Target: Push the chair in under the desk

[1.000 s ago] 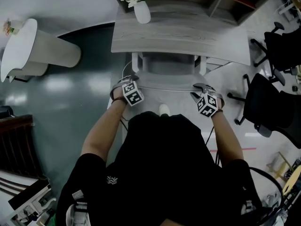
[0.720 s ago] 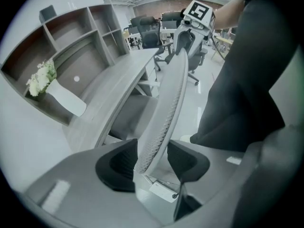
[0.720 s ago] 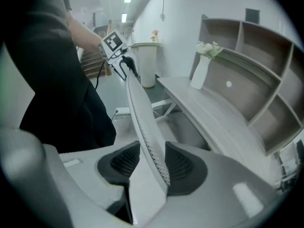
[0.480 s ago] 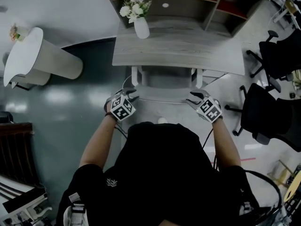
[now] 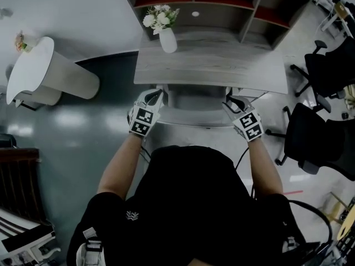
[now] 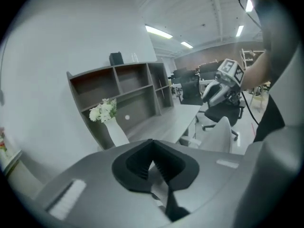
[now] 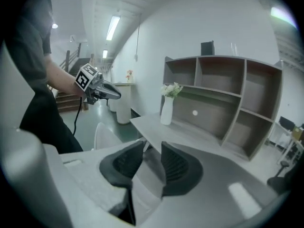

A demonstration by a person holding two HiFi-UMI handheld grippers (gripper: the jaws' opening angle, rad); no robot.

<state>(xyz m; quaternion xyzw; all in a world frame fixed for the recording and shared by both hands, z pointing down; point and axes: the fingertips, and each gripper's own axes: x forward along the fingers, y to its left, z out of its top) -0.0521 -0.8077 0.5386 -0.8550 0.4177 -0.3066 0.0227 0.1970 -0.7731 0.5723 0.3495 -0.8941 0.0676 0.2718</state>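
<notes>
Head view puts the chair [image 5: 194, 115] at twelve o'clock between the left gripper [image 5: 157, 96], shut and empty, and the right gripper [image 5: 232, 102], its jaws apart, just narrowing, nothing between.

Both forearms stretch forward. The left gripper [image 5: 157, 95] is closed on nothing. The right gripper [image 5: 231, 101] is empty, its jaws apart after just closing partway.

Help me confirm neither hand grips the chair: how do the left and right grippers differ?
The left gripper is shut, pads meeting; the right gripper shows a gap, its jaws having just been closing. The left gripper hovers by the left corner of the chair, the right gripper by its right corner. Both are empty.
</notes>
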